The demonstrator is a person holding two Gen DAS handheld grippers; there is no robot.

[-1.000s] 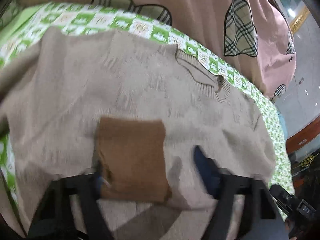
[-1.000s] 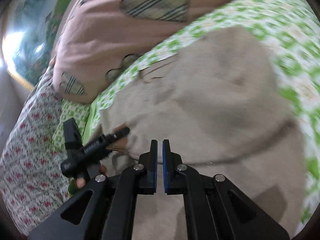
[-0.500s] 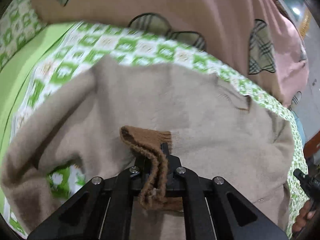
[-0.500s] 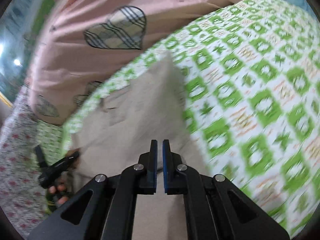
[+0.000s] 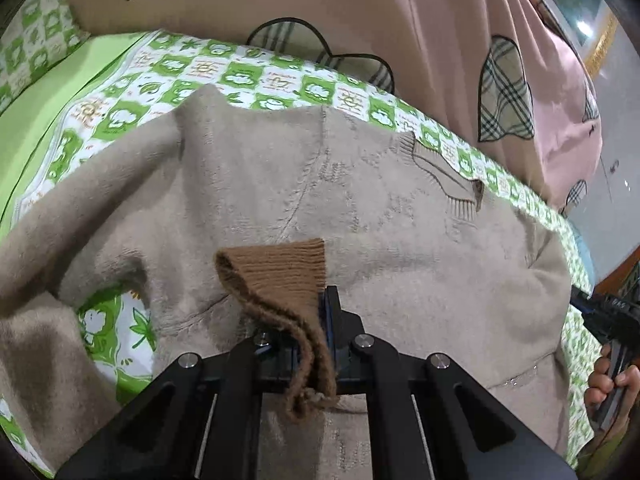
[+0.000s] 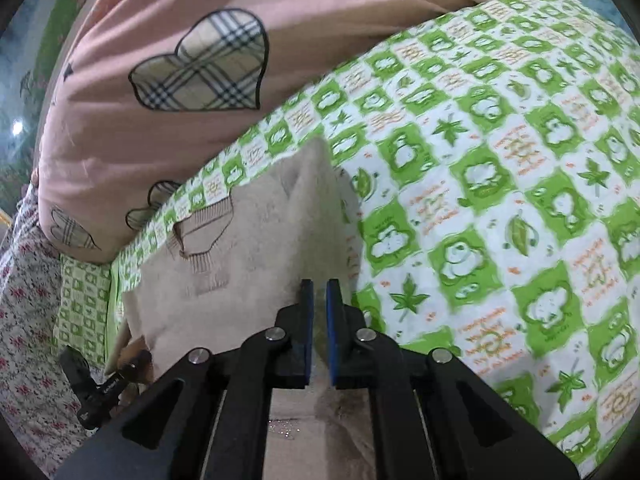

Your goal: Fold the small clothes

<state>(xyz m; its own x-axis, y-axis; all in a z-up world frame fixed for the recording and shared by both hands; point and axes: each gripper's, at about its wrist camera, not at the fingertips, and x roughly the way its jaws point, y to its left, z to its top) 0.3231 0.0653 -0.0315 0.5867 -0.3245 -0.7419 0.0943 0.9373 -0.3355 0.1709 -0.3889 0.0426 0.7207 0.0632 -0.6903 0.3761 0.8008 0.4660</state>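
beige sweater (image 5: 380,216) spread flat over the green-checked bedsheet (image 6: 500,184), collar toward the pink quilt (image 5: 360,12) along the far edge. brown ribbed cuff (image 5: 280,276) pinched tight in the left gripper (image 5: 310,320), lifted over the sweater's middle. right gripper (image 6: 316,304) narrowly parted, holding nothing, at the sweater's side edge.

Left gripper (image 5: 310,320) clamped on brown ribbed cuff (image 5: 280,276), cuff lifted and draped over the fingers. Beige sweater (image 5: 360,208) spread flat beneath on green-checked sheet (image 5: 248,76). Pink quilt (image 5: 400,20) behind. A hand (image 5: 608,380) holding a black handle at right edge.
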